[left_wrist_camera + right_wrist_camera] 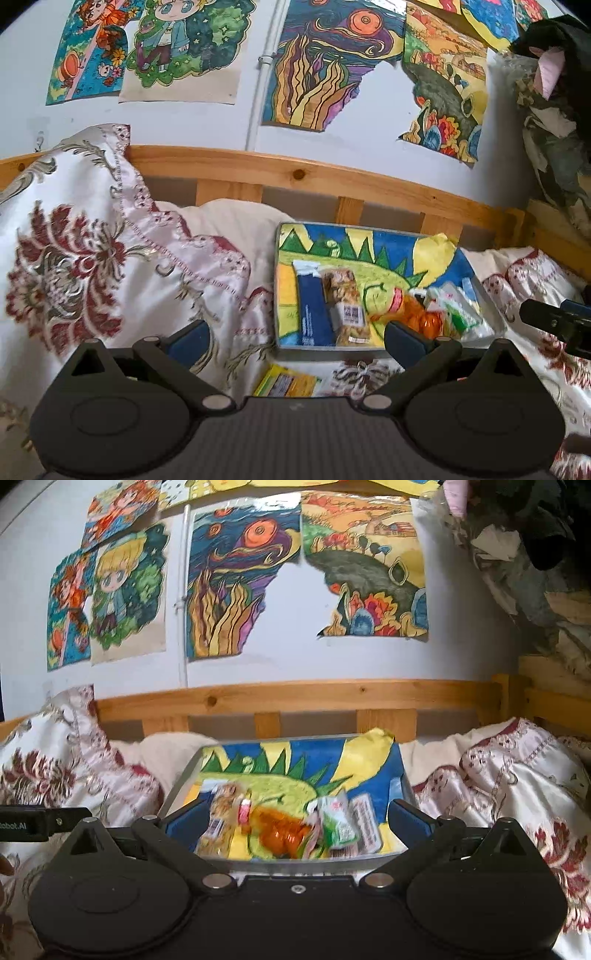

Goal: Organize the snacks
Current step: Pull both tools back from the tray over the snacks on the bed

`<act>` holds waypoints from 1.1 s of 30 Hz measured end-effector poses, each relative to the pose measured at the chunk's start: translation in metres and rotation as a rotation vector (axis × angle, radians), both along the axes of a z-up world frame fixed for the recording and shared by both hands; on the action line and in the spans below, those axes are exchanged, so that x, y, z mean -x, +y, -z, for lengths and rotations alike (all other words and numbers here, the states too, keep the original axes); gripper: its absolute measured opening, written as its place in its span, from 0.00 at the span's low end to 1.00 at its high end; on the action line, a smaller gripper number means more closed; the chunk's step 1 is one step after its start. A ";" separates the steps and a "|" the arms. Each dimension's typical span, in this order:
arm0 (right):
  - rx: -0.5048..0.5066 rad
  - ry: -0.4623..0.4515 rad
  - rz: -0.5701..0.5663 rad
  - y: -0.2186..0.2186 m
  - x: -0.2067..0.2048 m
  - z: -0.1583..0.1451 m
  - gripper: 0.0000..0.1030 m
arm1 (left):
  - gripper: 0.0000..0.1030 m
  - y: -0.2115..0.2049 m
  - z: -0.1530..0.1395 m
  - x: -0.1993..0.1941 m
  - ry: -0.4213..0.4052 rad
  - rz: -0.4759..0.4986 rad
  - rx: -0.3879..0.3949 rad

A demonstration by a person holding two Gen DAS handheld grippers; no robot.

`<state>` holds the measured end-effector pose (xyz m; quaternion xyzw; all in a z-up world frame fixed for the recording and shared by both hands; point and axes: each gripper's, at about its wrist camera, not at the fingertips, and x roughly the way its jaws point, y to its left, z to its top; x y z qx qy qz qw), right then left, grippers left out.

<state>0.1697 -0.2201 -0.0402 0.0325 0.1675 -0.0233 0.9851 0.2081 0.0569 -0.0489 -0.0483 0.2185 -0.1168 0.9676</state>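
A grey tray [281, 288] lined with a colourful drawing lies on the bed and holds several snacks: a blue packet [313, 314], a clear nut bar [345, 306], an orange packet [421, 314] and a green-white packet [458, 314]. A yellow-green snack packet [286, 384] lies on the bedspread in front of the tray. My left gripper [297, 338] is open and empty above that packet. My right gripper [295, 821] is open and empty just before the tray [184, 779], over the nut bar [218, 819], orange packet [280, 830] and green-white packet [338, 819].
A floral satin bedspread [74, 258] is bunched high on the left and lies flat on the right [517, 775]. A wooden bed rail [295, 173] runs behind the tray. Drawings hang on the wall. Clothes [554, 110] pile at the far right.
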 end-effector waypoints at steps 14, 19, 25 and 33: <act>0.025 0.094 0.110 0.038 0.069 0.038 0.99 | 0.99 0.013 0.027 0.043 0.072 0.016 -0.072; 0.031 0.169 0.084 0.052 0.080 0.053 0.99 | 0.99 0.011 0.034 0.052 0.092 0.038 -0.100; 0.037 0.210 0.074 0.064 0.088 0.062 0.99 | 0.99 0.009 0.041 0.060 0.122 0.053 -0.149; 0.051 0.267 0.047 0.076 0.088 0.072 0.99 | 0.99 0.012 0.044 0.057 0.149 0.028 -0.193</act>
